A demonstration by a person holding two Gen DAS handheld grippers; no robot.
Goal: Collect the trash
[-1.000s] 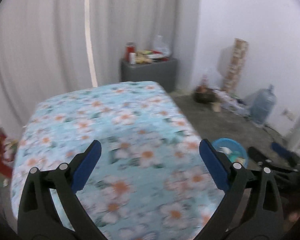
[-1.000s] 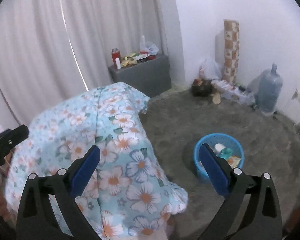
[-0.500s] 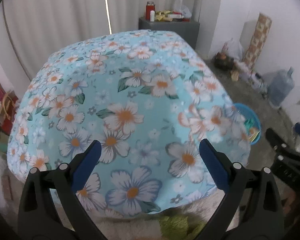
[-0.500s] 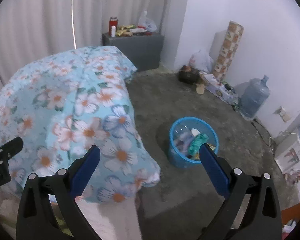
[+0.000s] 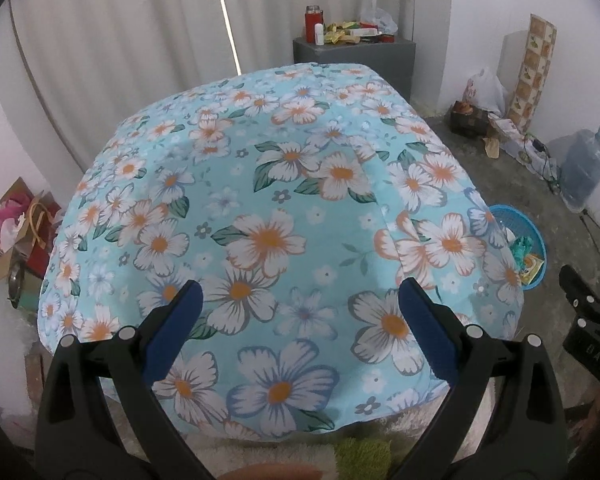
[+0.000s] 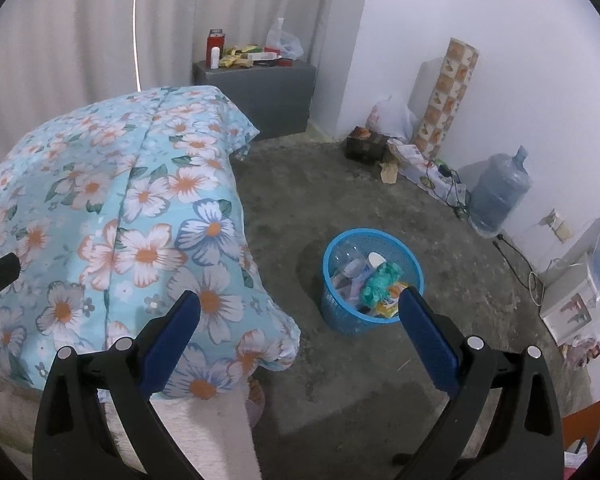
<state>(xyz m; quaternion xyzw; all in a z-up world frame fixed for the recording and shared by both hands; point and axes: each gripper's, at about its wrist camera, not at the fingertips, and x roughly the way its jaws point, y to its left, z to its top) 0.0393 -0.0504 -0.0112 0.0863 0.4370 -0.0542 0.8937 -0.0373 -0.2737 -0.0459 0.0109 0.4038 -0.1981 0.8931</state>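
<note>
Blue floral cloth point(image 5: 284, 216) heads our list: it drapes a raised surface, perhaps a bed, and fills the left wrist view, with no loose trash visible on it.

Item, far left in that view: a heap of pink and brown paper point(image 5: 18, 220) against the wall, well apart from either gripper. We judge it possible trash, but it is too small to be sure.

Item: left gripper point(image 5: 300, 336), jaws wide, nothing between them, hovering over the near edge of the cloth.

Item, behind the cloth: a grey cabinet point(image 5: 354, 54) carrying a red can, wrappers and a bag, at the far wall.

Item: right gripper point(image 6: 300, 336), jaws wide and empty, looking down at bare floor point(image 6: 364, 384).

Item: blue basket point(image 6: 372, 280) on the floor, ahead and slightly right of the right gripper, just beside the cloth's hanging corner. It already holds a bottle, a teal wad and wrappers.

Item, far right: a water jug point(image 6: 498, 192) by the wall.

Relation that matters: the basket lies on the right side, so we judge the right gripper much the nearer arm for any drop. No piece of trash lies within reach of either gripper.

Views compared: the right wrist shows the basket's whole mouth and contents; the left wrist shows only a sliver of it point(image 5: 526, 248) past the cloth edge, yet alone shows the paper heap.
</note>
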